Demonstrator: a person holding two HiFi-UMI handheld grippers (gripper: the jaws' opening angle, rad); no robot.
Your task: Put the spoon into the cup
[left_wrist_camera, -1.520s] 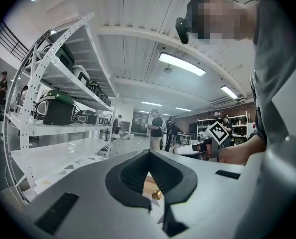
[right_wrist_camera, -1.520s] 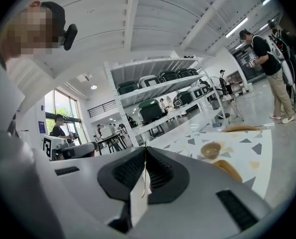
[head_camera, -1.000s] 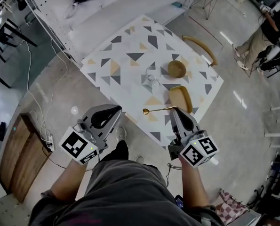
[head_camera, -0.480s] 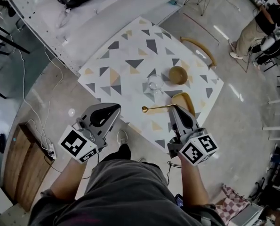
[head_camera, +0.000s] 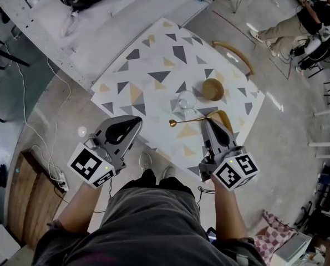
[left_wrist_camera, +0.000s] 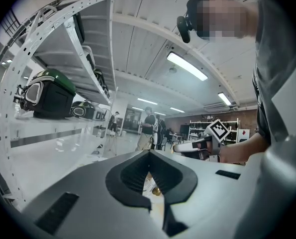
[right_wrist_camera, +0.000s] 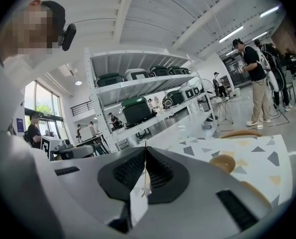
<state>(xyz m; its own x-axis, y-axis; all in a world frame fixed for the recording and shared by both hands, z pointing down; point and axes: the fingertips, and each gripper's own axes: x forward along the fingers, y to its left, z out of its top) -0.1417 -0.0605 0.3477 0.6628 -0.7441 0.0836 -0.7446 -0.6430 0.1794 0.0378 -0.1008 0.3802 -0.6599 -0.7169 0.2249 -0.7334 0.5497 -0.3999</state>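
Observation:
A clear glass cup [head_camera: 185, 101] stands near the middle of the triangle-patterned table [head_camera: 148, 65]. My right gripper [head_camera: 208, 123] is shut on the handle of a gold spoon [head_camera: 188, 121], which points left with its bowl just short of the cup and in front of it. In the right gripper view only the thin handle [right_wrist_camera: 146, 179] shows between the shut jaws. My left gripper [head_camera: 133, 124] hangs at the table's near edge, shut and holding nothing. Through its jaw gap in the left gripper view, the spoon's bowl [left_wrist_camera: 156, 190] shows.
A wooden bowl [head_camera: 213, 89] sits right of the cup, and a wooden tray [head_camera: 224, 121] lies beside my right gripper. A chair [head_camera: 235, 54] stands at the table's far right side. White shelving [head_camera: 70, 26] runs along the far left. A person [head_camera: 298, 21] stands at the top right.
My right gripper has carried the spoon forward, so its bowl is closer to the cup. The left gripper keeps its place at the table's edge.

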